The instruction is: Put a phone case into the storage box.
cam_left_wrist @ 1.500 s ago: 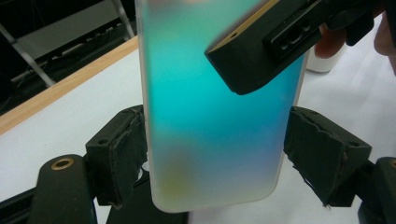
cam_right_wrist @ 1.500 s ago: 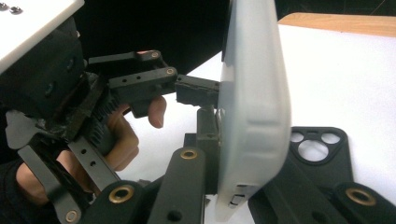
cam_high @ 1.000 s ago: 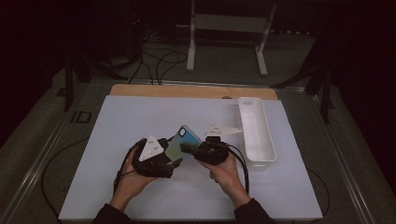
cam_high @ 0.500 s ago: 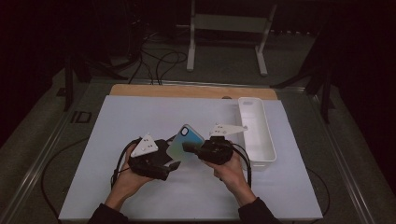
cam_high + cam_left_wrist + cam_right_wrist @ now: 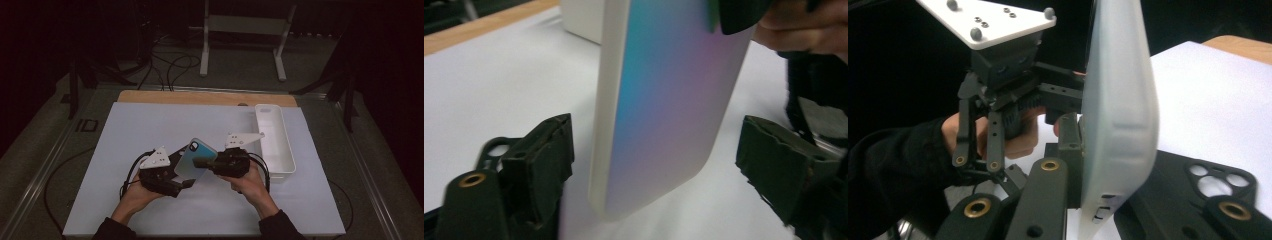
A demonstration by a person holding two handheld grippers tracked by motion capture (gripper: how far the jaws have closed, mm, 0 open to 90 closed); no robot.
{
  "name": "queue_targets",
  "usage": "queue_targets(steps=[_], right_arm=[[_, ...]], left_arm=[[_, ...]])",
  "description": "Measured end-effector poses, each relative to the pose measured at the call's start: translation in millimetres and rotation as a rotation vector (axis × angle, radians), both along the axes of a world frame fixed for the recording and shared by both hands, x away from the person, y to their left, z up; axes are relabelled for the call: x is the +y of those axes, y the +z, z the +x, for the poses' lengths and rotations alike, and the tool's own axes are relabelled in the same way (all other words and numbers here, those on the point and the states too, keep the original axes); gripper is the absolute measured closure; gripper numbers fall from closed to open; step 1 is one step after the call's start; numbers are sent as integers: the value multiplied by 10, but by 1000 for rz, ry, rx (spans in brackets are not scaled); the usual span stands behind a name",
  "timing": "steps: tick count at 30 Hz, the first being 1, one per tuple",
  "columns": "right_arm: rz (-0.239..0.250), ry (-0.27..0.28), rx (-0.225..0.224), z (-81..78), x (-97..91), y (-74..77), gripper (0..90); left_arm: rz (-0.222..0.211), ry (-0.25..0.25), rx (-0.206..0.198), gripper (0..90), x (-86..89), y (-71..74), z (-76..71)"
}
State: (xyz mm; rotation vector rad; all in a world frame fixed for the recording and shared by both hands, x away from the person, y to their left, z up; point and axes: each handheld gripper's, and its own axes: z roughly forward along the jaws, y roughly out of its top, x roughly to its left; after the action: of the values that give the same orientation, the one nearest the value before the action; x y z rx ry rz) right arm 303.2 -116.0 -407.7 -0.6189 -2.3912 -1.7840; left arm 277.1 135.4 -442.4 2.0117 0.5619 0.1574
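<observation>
A phone case (image 5: 196,159) with a blue-to-pink back is held up off the white table mat (image 5: 150,125), near the middle of its near half, tilted with its camera end toward the far side. The right gripper (image 5: 200,163) pinches it: in the right gripper view its jaws press flat against both faces of the pale case edge (image 5: 1120,115). The left gripper (image 5: 185,177) sits just left of the case with its jaws spread wide; in the left gripper view the case (image 5: 664,105) stands between the two black jaws without touching either, and the right hand (image 5: 804,27) shows at the upper right corner. An empty white tray (image 5: 274,145) lies lengthwise to the right, close behind the right hand (image 5: 247,182). A wooden strip (image 5: 205,97) borders the far edge of the mat, and beyond it cables (image 5: 172,65) and a white stand (image 5: 245,37) occupy the dark floor. The left hand (image 5: 137,197) comes in from the near edge.
</observation>
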Motion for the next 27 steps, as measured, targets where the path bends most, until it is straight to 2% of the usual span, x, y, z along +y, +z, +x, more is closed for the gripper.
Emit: queue_targets(steps=[2,3,4,6,8,10,13,16,19,24,27], right_arm=[[0,12,-2,-2,3,-1,863],[0,12,-2,-2,3,-1,863],[-5,33,-14,-13,9,7,863],[-4,39,-17,-13,6,9,863],[-10,51,-26,-11,3,16,863],[-13,57,-25,-9,-4,22,863],[-11,62,-30,-3,-17,24,861],[-14,56,-35,21,-62,30,846],[-22,52,-38,29,-77,33,806],[-58,8,-68,39,-93,44,619],[-68,-3,-80,37,-90,43,560]], left_arm=[[1,-18,4,196,-3,-3,-3],[1,-18,4,220,-3,-3,-3],[-1,-38,14,273,-4,-6,-2],[-1,-47,25,297,-7,-16,3],[-7,-61,35,395,-5,-21,8],[-9,-62,40,439,3,-21,16],[-17,-66,40,469,13,-16,15],[-27,-74,31,551,23,-8,7],[-29,-98,34,602,19,-13,6],[-35,-136,55,745,-16,-41,10],[-41,-139,55,786,-21,-45,9]])
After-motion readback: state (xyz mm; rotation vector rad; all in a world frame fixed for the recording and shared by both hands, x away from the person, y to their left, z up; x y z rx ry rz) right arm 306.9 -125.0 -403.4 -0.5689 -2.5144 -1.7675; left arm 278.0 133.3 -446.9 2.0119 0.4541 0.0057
